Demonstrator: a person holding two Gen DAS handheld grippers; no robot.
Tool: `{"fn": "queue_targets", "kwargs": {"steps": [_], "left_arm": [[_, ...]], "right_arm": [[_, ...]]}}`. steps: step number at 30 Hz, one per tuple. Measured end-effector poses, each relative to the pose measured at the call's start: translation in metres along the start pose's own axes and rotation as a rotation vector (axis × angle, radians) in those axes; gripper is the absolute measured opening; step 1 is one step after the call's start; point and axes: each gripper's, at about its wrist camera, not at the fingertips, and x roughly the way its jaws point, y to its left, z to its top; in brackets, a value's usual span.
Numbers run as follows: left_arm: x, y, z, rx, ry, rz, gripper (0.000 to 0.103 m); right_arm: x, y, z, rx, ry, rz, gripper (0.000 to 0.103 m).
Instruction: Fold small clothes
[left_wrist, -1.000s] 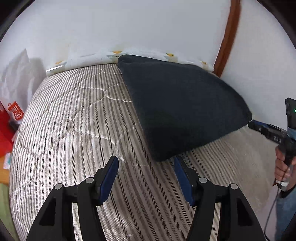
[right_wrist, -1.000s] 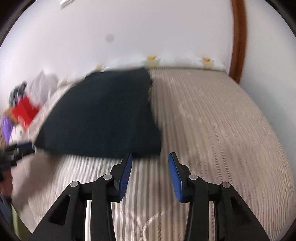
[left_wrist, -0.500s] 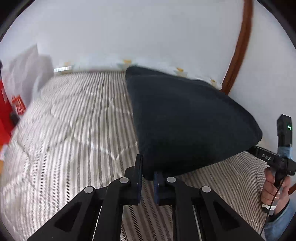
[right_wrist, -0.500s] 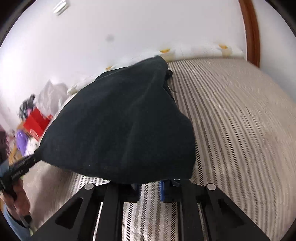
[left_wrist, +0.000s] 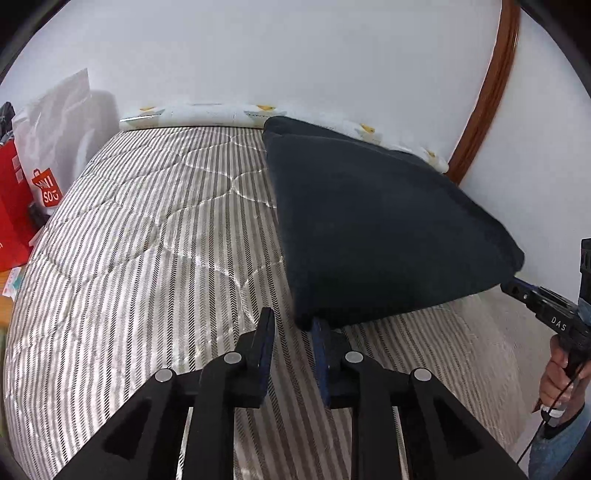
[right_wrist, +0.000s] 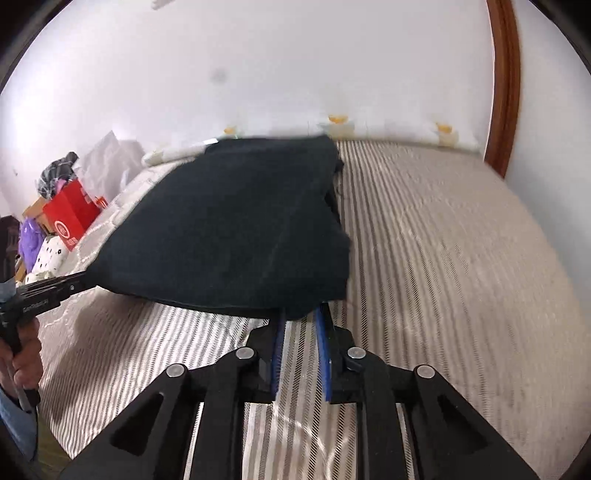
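Note:
A dark navy garment (left_wrist: 373, 229) lies on the striped bed (left_wrist: 147, 240), its near edge raised off the cover. The jaws of my left gripper (left_wrist: 290, 321) are opening, and the garment's near left corner rests against the right fingertip (left_wrist: 317, 328); striped cover shows through the gap. My right gripper (right_wrist: 299, 317) is opening too, with the garment (right_wrist: 236, 229) draped over its tips at the near right corner and a clear gap between the pads. Each gripper shows in the other's view, the right gripper (left_wrist: 517, 286) and the left gripper (right_wrist: 79, 278) both at the garment's corners.
A white wall and a patterned pillow strip (left_wrist: 207, 110) bound the bed's far side. A brown wooden frame (left_wrist: 491, 85) rises at the right. Red bags and clutter (right_wrist: 72, 218) stand left of the bed. A hand (left_wrist: 561, 373) grips the right tool's handle.
Both grippers stood open before the garment's near corners, shut on them and raised the near edge. Now both pairs of jaws have parted a little.

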Motion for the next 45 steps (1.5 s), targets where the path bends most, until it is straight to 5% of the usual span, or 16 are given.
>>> {"fn": "queue_targets", "kwargs": {"steps": [3, 8, 15, 22, 30, 38, 39, 40, 45], "left_arm": [[-0.015, 0.002, 0.0, -0.013, -0.027, -0.019, 0.021], [-0.032, -0.004, 0.006, 0.015, -0.094, -0.027, 0.039], [0.016, -0.007, 0.022, -0.002, -0.016, 0.047, 0.041], [0.017, 0.001, 0.022, -0.038, -0.003, -0.009, 0.043], [0.027, -0.006, 0.029, -0.036, 0.01, -0.03, 0.043], [0.026, 0.001, 0.033, -0.021, 0.0, -0.036, 0.047], [0.027, 0.001, 0.034, -0.021, 0.001, -0.037, 0.048], [0.028, 0.002, 0.034, -0.019, 0.002, -0.038, 0.049], [0.027, 0.002, 0.034, -0.015, -0.003, -0.033, 0.051]], "right_arm": [[-0.019, -0.003, 0.004, 0.018, -0.049, -0.002, 0.024], [-0.026, -0.003, 0.021, 0.063, -0.12, 0.012, 0.028], [0.037, 0.001, 0.032, 0.118, -0.005, -0.089, 0.028], [0.027, -0.006, 0.044, 0.147, -0.055, 0.008, 0.032], [0.075, -0.028, 0.08, 0.309, -0.018, 0.06, 0.032], [0.103, -0.035, 0.106, 0.28, 0.04, 0.018, 0.026], [0.106, -0.034, 0.108, 0.275, 0.051, 0.014, 0.023], [0.107, -0.034, 0.11, 0.261, 0.054, 0.01, 0.008], [0.099, -0.037, 0.113, 0.259, 0.014, -0.012, 0.008]]}}
